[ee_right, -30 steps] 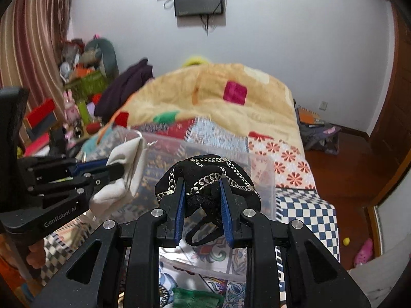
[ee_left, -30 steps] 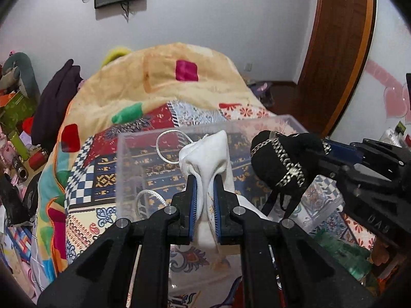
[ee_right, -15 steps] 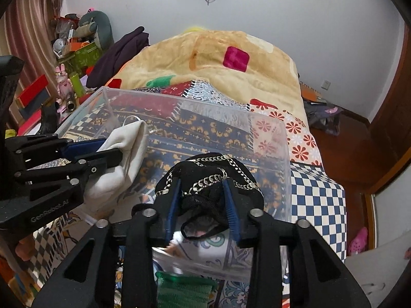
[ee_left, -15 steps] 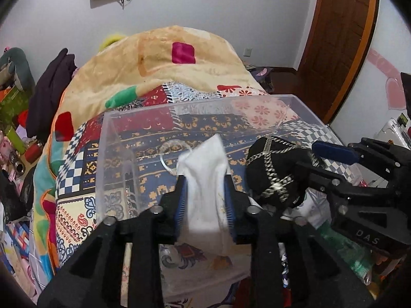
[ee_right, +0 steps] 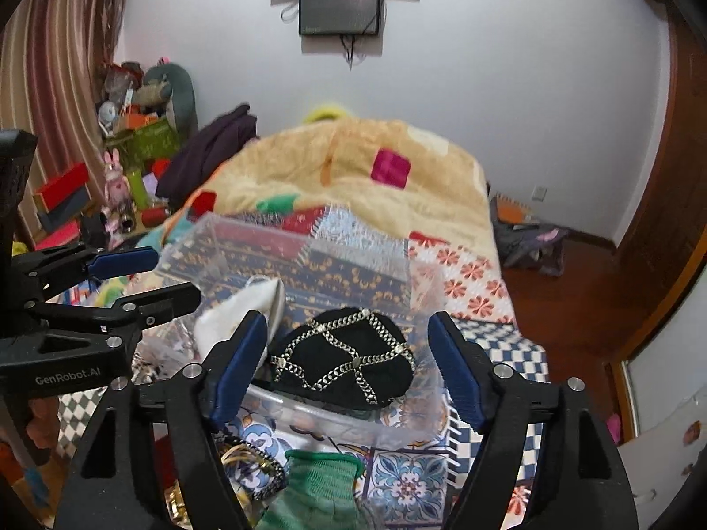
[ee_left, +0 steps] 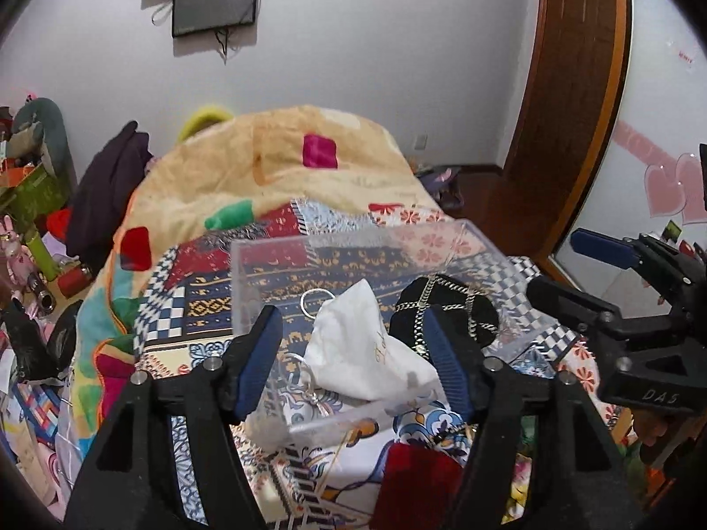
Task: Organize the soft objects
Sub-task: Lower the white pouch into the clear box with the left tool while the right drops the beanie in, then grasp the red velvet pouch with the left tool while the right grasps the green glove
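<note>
Left wrist: left tool [ee_left: 353,362] wide, empty, over white pouch [ee_left: 366,362]; right tool [ee_right: 349,366] wide, empty

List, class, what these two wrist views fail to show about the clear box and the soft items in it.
- White pouch: gold lettering too small to read, left view; right view, largely hidden by the right hand-held gripper finger.
- Black chain-trimmed pouch: underside hidden; left view, partly behind the left hand-held gripper finger.
- Clear box: right view, far wall blurred.
- Green mesh item: cut off by bottom edge.
</note>
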Tool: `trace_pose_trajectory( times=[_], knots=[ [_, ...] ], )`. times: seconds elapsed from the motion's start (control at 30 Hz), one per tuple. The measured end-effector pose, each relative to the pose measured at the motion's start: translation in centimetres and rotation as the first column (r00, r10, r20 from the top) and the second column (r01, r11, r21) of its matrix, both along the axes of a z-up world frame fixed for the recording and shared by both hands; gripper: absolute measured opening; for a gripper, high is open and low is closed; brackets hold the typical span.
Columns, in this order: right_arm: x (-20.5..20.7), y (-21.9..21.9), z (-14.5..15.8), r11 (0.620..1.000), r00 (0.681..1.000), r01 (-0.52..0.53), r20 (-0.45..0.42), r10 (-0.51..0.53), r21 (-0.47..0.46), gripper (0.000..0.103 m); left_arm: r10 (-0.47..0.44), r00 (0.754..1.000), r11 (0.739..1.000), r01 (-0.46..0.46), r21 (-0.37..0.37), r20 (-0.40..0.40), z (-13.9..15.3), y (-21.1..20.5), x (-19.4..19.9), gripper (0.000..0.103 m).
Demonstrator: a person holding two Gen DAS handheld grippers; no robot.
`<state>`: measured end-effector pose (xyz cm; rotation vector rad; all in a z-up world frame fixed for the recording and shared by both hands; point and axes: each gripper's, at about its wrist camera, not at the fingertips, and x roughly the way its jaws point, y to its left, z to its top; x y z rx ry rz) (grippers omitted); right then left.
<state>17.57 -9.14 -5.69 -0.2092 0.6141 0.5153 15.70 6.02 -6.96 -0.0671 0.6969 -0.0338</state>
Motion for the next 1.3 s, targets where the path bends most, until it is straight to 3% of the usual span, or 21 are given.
trace_pose_trajectory(
  times=[0.17,0.37,0.57,0.8,0.93,1.03,1.13,1.2,1.3],
  knots=[
    [-2.5,-1.0,1.5,0.999,0.998,-0.005,0.062,0.003,0.043,0.083,-0.007,0.999,1.0,0.007,0.001,0.042,0.9,-0.3,-2.8,0.075],
    [-5.2,-2.3,1.3,0.998,0.995,0.005,0.095,-0.011,0.059,0.084,-0.02,0.998,0.999,0.018,0.028,0.056,-0.1,-1.2,-5.5,0.081],
    [-6.2,-3.4,-1.1,0.997,0.999,0.02,0.037,-0.023,0.069,0.084,-0.029,1.0,0.998,0.029,0.062,0.0,-3.6,-2.1,-6.6,0.081],
    [-6.5,-4.5,-4.9,0.999,0.998,0.025,-0.058,-0.022,0.048,0.084,-0.035,0.996,0.998,0.04,0.054,-0.086,-7.7,-2.7,-7.5,0.081],
    [-6.7,-5.0,-6.1,0.998,0.995,0.018,-0.104,-0.011,0.062,0.084,0.005,0.992,0.995,0.007,0.097,-0.129,-9.2,-3.0,-7.5,0.081],
    [-6.3,-4.9,-7.0,0.998,0.991,0.017,-0.13,-0.009,0.061,0.084,0.016,0.984,0.997,-0.002,0.081,-0.179,-10.4,-2.8,-6.8,0.069],
    [-6.4,-4.9,-7.7,0.998,0.988,0.004,-0.157,0.007,0.066,0.082,0.029,0.984,0.996,-0.014,0.083,-0.178,-10.7,-2.7,-6.7,0.066],
    [-6.3,-4.7,-8.2,0.998,0.983,-0.01,-0.181,0.022,0.067,0.073,0.036,0.985,0.996,-0.021,0.092,-0.166,-10.8,-2.8,-6.7,0.064],
    [-6.3,-4.6,-8.7,0.998,0.981,-0.014,-0.195,0.027,0.067,0.066,0.025,0.989,0.995,-0.011,0.095,-0.147,-10.8,-3.2,-7.1,0.051]
  ],
)
